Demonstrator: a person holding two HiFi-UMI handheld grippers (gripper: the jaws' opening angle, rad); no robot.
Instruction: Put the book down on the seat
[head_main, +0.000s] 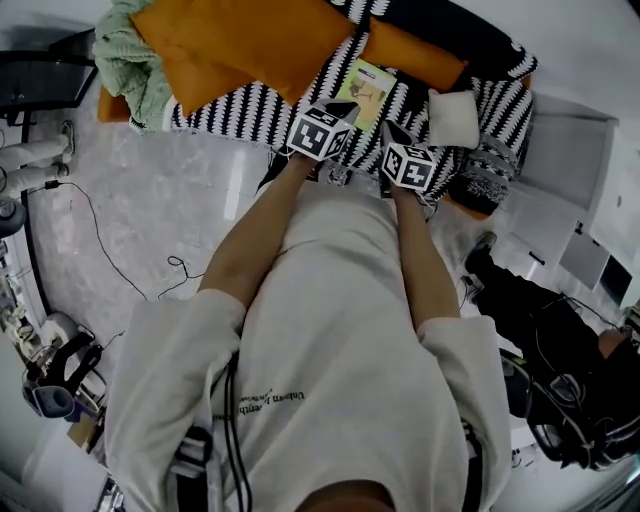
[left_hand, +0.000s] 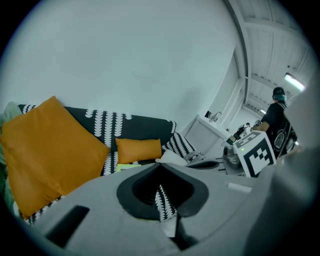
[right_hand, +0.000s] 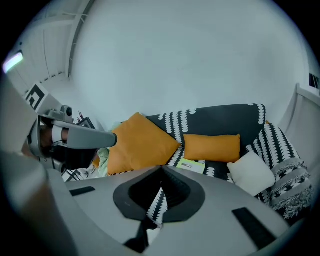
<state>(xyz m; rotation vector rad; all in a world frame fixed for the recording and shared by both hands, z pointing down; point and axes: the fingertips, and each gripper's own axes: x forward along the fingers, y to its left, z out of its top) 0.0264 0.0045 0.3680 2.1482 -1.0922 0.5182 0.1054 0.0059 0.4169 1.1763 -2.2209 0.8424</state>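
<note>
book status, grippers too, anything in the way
Left gripper shut, empty. Right gripper shut, empty. Book flat on seat, beside small orange cushion. Nothing on it.

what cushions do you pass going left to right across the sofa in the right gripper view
large orange cushion -> small orange cushion -> white cushion

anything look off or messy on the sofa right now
Nothing stands out much. The book lies flat on the sofa seat, next to the small orange cushion. The only untidy thing is a green blanket bunched up at the sofa's end beside the big orange cushion.
</note>
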